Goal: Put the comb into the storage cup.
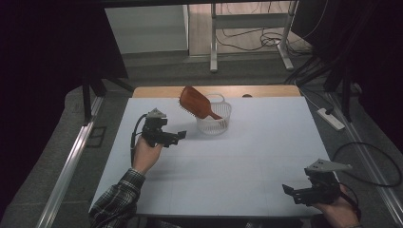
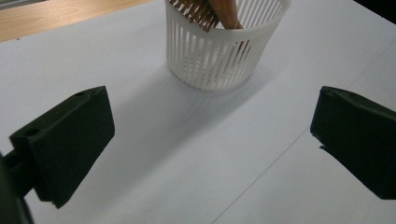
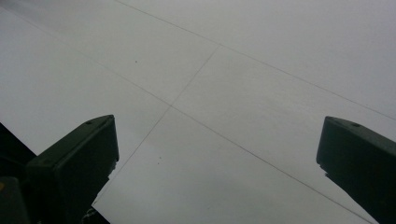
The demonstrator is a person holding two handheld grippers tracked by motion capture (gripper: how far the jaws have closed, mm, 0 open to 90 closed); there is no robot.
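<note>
- The basket (image 1: 214,118), a white slatted tub, stands on the white bench (image 1: 247,156) toward its far edge; it serves as the landmark here.
- A brown hairbrush (image 1: 196,103) sits in the basket handle-down, its bristled head leaning out over the rim on the side nearer the left tongs. The handle looks too long to lie flat inside, so the brush props itself on the rim.
- In the left gripper view the basket (image 2: 224,44) stands just ahead, with the bristles (image 2: 196,14) and the wooden handle (image 2: 226,11) poking up inside it.
- The left tongs (image 1: 178,136) hover just beside the basket, on its left and a little nearer the person, aimed at it. Their jaws stand wide apart with nothing between them, which suits either a reach for the brush or a hand just clear of it.
- The right tongs (image 1: 291,192) rest well apart from the basket, near the bench's close right corner, jaws spread and empty over bare bench, seemingly kept out of the way.
</note>
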